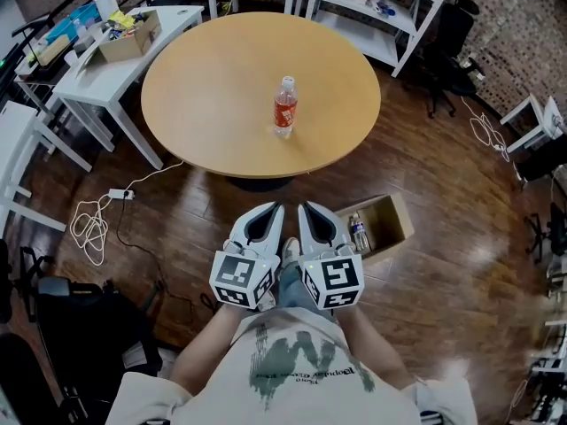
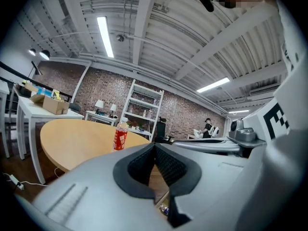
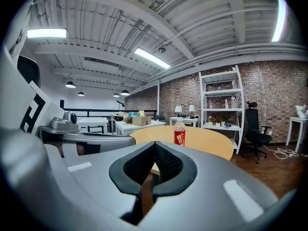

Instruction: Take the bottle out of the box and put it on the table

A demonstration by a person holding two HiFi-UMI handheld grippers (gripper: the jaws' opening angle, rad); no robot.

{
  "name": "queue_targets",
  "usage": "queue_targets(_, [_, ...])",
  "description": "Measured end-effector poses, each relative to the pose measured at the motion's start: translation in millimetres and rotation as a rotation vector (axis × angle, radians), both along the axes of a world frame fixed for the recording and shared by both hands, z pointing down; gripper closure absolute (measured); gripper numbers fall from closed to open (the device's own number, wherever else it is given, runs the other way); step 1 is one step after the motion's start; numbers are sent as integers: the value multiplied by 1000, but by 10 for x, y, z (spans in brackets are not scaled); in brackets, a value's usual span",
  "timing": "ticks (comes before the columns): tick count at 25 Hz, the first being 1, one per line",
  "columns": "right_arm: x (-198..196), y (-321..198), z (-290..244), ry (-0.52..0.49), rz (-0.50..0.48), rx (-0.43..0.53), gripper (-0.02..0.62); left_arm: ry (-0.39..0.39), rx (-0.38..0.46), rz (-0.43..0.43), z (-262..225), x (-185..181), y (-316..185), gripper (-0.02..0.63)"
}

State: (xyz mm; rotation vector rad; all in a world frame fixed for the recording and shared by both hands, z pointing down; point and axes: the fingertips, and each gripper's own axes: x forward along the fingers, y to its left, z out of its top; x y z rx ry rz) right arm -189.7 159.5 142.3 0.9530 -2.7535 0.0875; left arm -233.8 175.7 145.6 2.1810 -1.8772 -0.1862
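Observation:
A clear bottle with a red label [image 1: 284, 106] stands upright near the middle of the round wooden table [image 1: 204, 87]. It also shows ahead in the left gripper view [image 2: 120, 136] and in the right gripper view [image 3: 179, 134]. An open cardboard box [image 1: 391, 222] lies on the floor to the right of the grippers, with bottles [image 1: 359, 234] inside. My left gripper [image 1: 273, 207] and right gripper [image 1: 306, 207] are held side by side close to the body, short of the table's edge and pointing at it. Both are shut with nothing between the jaws.
A white desk [image 1: 97, 69] with a small carton [image 1: 131, 36] stands at the back left. White shelving [image 1: 381, 11] and a dark office chair [image 1: 443, 47] are behind the table. A power strip and loose cable [image 1: 97, 220] lie on the wooden floor at the left.

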Motion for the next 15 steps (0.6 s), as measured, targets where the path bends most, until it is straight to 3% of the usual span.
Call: queue_targets(15, [158,-92,48,-9,16,-13,595,-15,-3,3,9,108,-89,606])
